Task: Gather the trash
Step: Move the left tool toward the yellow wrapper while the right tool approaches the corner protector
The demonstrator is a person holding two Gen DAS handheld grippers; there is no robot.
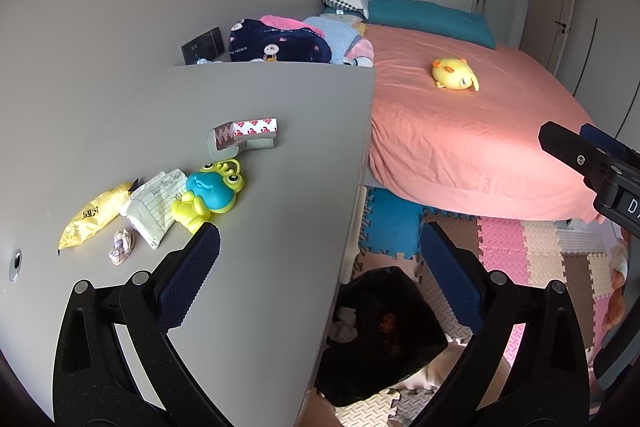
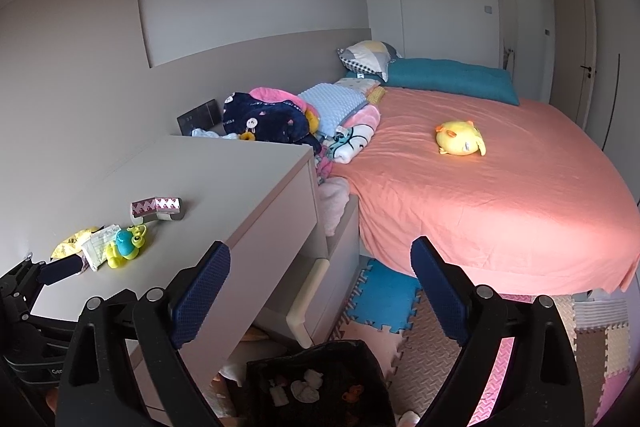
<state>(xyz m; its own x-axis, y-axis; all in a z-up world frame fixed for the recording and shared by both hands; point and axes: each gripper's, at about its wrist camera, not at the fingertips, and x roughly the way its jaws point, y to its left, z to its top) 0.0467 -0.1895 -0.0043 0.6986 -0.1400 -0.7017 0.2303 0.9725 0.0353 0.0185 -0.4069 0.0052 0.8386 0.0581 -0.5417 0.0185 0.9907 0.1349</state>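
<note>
Your left hand-held gripper [image 1: 316,267] hangs wide open and empty at the counter [image 1: 260,99] edge; the yellow wrapper [image 1: 94,215] lies ahead to its left, long axis slanting away rightward, beside the crumpled tissue [image 1: 122,247]. Your right hand-held gripper [image 2: 320,283], equally spread and empty, sits farther off, above the trash bag [image 2: 316,383]

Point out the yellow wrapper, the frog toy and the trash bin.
yellow wrapper [image 1: 94,217]: left wrist view, middle of packet.
frog toy [image 1: 210,191]: left wrist view, blue belly.
trash bin [image 2: 320,383]: right wrist view, inside of the black liner.
</note>
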